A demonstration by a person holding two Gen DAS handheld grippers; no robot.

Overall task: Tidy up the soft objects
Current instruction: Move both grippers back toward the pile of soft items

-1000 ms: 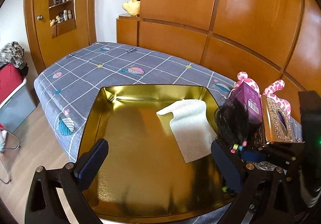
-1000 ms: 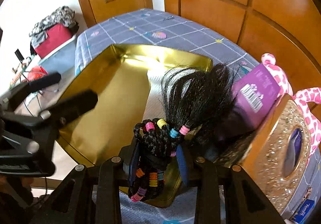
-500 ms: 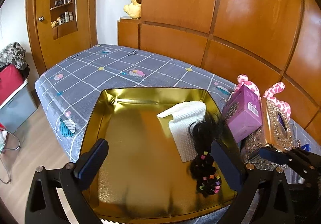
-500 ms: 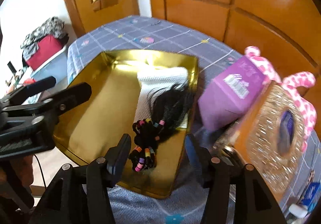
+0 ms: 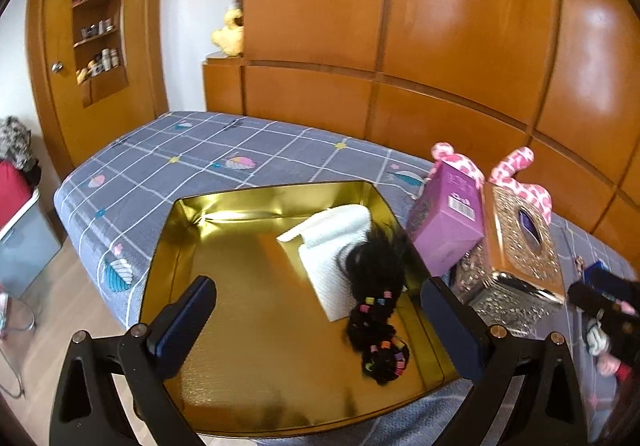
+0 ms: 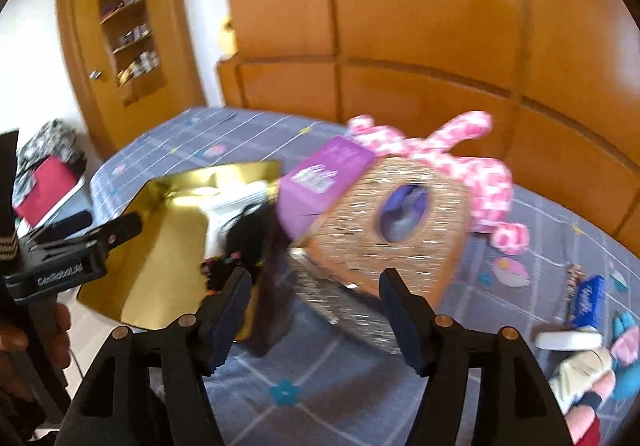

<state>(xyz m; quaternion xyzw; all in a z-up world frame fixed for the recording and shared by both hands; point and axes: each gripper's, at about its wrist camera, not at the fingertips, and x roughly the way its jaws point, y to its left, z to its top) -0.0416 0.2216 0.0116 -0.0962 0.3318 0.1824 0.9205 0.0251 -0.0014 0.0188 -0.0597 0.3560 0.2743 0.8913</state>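
Left wrist view: black braided hairpiece (image 5: 374,302) lying in the gold tray (image 5: 256,310), right side, long axis running from near edge to far. Loose fluffy end pointing away, draped over the white towel (image 5: 332,250); beaded coiled end nearest the camera. Braids look ropey, with small coloured beads. Tray shiny, metallic, cut corners, sitting on the checked bed cover (image 5: 168,166). Left gripper (image 5: 320,322) hovering over the tray's near edge, angled down, jaws spread wide, holding nothing.

Right wrist view: pretty blurry. Right gripper (image 6: 316,310) above the bed, jaws spread apart, empty. Ahead: glittery gold tissue box (image 6: 384,230), purple carton (image 6: 320,182), pink spotted plush (image 6: 460,162). Hairpiece (image 6: 244,242) just visible in the tray (image 6: 168,258) off to the left.
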